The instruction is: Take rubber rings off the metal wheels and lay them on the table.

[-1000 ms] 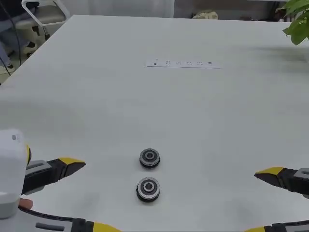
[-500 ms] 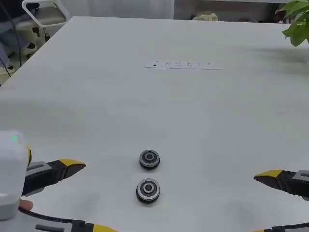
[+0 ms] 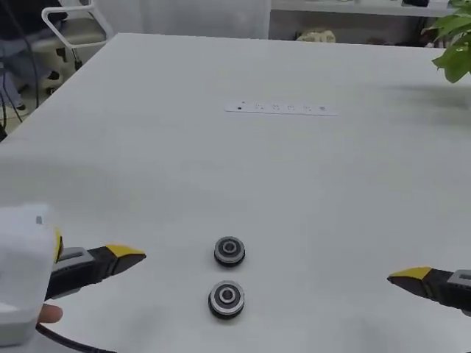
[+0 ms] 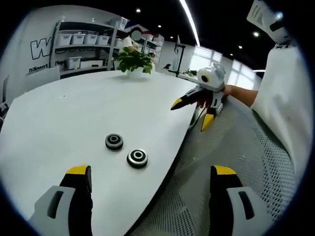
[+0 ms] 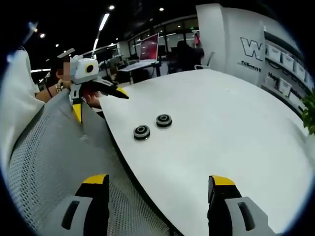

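Two small metal wheels with black rubber rings round them lie flat near the table's front edge: the far wheel [image 3: 229,251] [image 4: 114,141] [image 5: 164,120] and the near wheel [image 3: 226,300] [image 4: 137,158] [image 5: 141,132]. My left gripper [image 4: 150,177] is open and holds nothing. One of its yellow fingertips [image 3: 125,254] shows left of the wheels, well apart from them. My right gripper [image 5: 162,179] is open too, with one fingertip [image 3: 412,276] far to the wheels' right. Each gripper appears in the other's view, the right gripper [image 4: 197,105] and the left gripper [image 5: 96,88].
The white table [image 3: 243,169] stretches far ahead. A flush socket strip [image 3: 280,109] sits in its middle. A green plant [image 3: 452,44] stands at the back right, and a chair [image 3: 66,26] beyond the back left corner. The table's front edge runs just below the near wheel.
The head camera has shifted a little, so the picture sits lower and the lower jaws have left the frame. The wheels have not moved and both grippers stay open at the sides.
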The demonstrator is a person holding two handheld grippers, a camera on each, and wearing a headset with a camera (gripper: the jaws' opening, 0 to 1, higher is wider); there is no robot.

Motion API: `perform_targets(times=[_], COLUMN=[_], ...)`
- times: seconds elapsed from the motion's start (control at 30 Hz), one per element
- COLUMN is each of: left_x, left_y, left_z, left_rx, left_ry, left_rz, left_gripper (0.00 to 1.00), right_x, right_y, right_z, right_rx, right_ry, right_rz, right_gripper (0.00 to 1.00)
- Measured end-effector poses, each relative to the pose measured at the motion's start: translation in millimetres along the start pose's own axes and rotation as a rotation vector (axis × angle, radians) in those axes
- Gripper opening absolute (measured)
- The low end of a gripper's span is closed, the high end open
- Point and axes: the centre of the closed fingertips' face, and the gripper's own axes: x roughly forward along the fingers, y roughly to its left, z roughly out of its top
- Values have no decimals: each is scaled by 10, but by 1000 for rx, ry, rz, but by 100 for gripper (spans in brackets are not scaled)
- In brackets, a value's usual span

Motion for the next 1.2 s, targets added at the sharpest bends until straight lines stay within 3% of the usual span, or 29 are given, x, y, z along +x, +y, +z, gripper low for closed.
perform_targets(times=[0.37, 0.6, 0.73, 0.93, 1.2], left_x=[18, 3, 18, 39, 67], left_y=[26, 79, 98, 51, 95], left_z=[176, 323, 407, 544, 662], left_rx=[62, 95, 123, 157, 191], left_ry=[-18, -35, -43, -70, -86], left_rz=[0, -1, 5, -18, -7], left_gripper=[99, 99, 99, 98, 96], right_x=[-34, -34, 50, 232, 418], right_y=[-18, -53, -94, -8, 110], right_z=[108, 301, 451, 675, 913], right_rx=[-5, -50, -69, -154, -263], right_ry=[-26, -47, -65, -83, -84], right_rz=[-9, -20, -22, 21, 78], right_gripper=[82, 81, 80, 75, 71])
